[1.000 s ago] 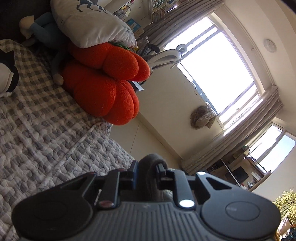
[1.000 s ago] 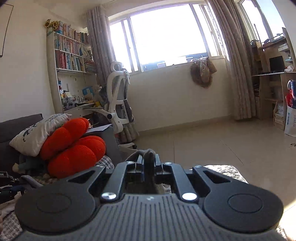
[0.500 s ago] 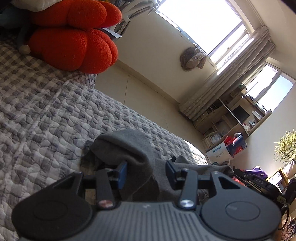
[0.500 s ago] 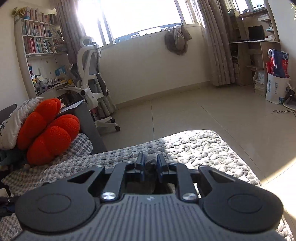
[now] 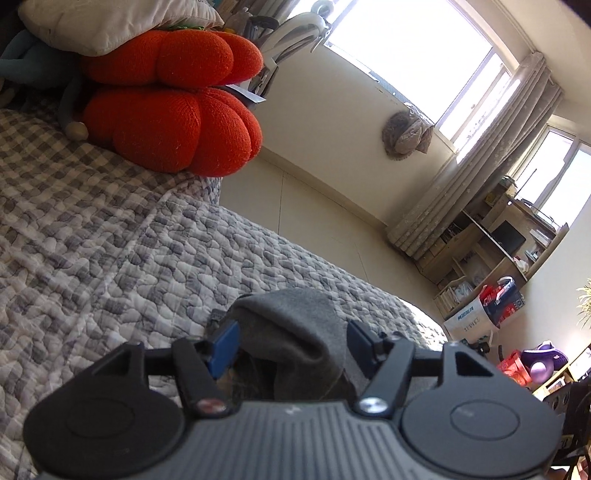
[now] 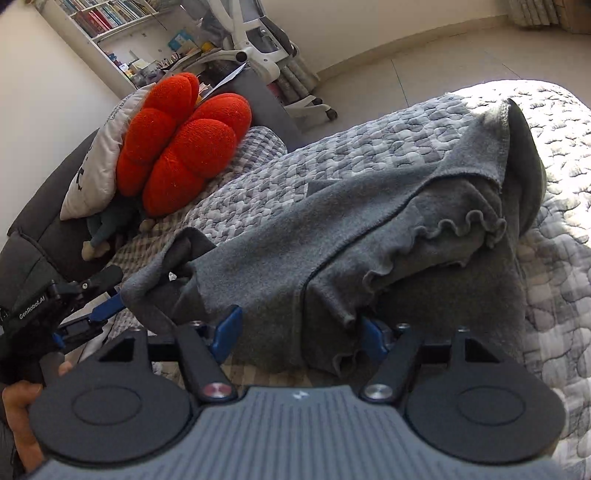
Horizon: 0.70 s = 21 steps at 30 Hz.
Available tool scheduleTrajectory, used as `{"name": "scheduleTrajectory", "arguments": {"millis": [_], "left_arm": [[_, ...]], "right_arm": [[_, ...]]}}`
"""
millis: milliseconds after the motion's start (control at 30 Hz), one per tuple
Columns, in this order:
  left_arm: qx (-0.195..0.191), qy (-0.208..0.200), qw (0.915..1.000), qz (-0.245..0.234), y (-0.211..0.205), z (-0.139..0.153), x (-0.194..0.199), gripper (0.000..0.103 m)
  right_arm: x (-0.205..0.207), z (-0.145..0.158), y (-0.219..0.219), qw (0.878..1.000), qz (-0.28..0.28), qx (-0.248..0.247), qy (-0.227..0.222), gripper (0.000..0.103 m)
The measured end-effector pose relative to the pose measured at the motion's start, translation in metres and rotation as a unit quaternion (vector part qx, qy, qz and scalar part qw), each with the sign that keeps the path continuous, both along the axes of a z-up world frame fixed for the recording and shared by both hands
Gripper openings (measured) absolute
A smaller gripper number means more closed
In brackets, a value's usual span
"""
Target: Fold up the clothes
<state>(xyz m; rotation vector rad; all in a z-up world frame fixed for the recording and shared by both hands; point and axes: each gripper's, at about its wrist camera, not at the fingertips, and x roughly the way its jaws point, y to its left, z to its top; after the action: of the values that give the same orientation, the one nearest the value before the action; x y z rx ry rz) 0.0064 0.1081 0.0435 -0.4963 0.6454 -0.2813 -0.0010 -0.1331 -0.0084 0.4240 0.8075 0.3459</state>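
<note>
- Looking along the left gripper point(image 5: 291, 341) in the left wrist view, its jaws are opening; a hump of the grey garment point(image 5: 295, 325) is sitting between the blue pads point(image 5: 225, 345), and neither pad appears to be pressing on the cloth, so I read it as released.
- Lying on the quilted bed cover point(image 5: 110, 236), the garment is showing here only as that one raised fold close to the fingers; the rest is hidden behind the gripper body.
- Resting at the head of the bed, an orange cushion point(image 5: 173, 107) and a pale pillow point(image 5: 103, 22) are sitting well apart from the work.
- Turning to the right wrist view, the right gripper point(image 6: 301, 332) is opening its jaws too; the near edge of the garment point(image 6: 332, 236) is hanging between the pads without being clamped, as far as I can tell.
- Spreading across the bed cover point(image 6: 554, 258) in this view, the garment is lying doubled over, with a frilled hem point(image 6: 461, 227) on top and one corner point(image 6: 524, 155) standing up at the far side.
- Showing at the left edge, the other gripper point(image 6: 99, 314) is sitting beside the garment's rumpled left end, with a hand point(image 6: 18, 417) on its handle.
- Judging by this, one fold is laid down and being let go; smoothing the bunched ends and further folds are probably still to come.
</note>
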Motion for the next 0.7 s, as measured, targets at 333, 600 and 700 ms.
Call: {"name": "scheduleTrajectory", "arguments": {"millis": [333, 600, 700], "left_arm": [[-0.073, 0.025, 0.9949, -0.065, -0.002, -0.009, 0.002, 0.04], [-0.102, 0.021, 0.994, -0.034, 0.018, -0.01, 0.006, 0.06], [-0.116, 0.02, 0.9928, -0.022, 0.028, -0.01, 0.007, 0.06]], "right_arm": [[-0.066, 0.116, -0.024, 0.954, -0.079, -0.041, -0.286, 0.006], [-0.039, 0.186, -0.018, 0.946, -0.083, -0.052, -0.309, 0.006], [-0.013, 0.21, 0.02, 0.948, -0.058, -0.079, -0.303, 0.006]]}}
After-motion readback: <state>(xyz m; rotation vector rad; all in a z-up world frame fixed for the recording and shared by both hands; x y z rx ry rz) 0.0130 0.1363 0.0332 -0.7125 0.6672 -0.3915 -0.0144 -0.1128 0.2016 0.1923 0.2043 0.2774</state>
